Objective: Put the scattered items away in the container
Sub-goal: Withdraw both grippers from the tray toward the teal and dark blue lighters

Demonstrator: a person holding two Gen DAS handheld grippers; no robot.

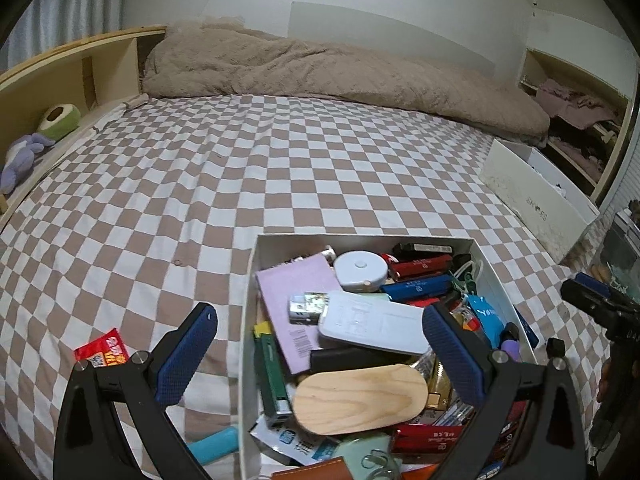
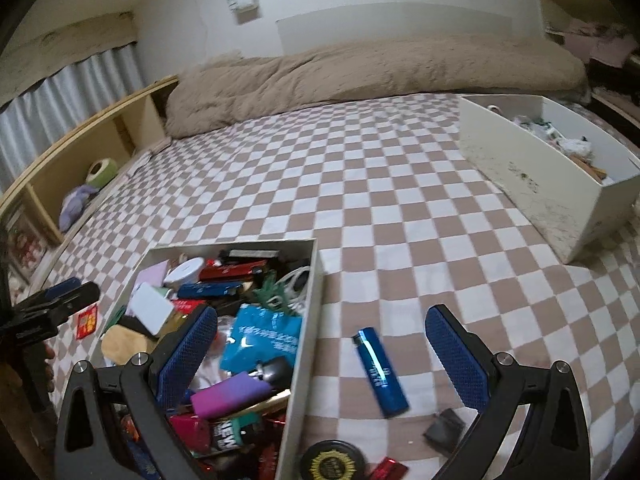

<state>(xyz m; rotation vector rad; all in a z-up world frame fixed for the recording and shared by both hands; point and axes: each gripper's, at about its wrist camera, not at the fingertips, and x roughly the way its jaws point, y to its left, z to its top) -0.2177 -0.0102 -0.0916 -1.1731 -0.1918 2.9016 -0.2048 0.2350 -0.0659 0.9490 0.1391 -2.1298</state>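
White container [image 2: 304, 344], heaped with clutter, low and left of centre in right wrist view. Blue lighter [image 2: 380, 372] just right of it on checkered sheet [image 2: 360, 184]. Right gripper [image 2: 320, 356] spread wide, empty. Left gripper [image 1: 320, 352] likewise agape astride container wall, gripping nothing.

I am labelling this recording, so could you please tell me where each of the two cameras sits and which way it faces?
Left wrist: on the left gripper, open over the white box's left wall, facing the beige duvet; right gripper at right edge.
Right wrist: on the right gripper, open over the box's right wall and a blue lighter; left gripper at left edge.
Shared: box, checkered sheet, duvet, red packet.
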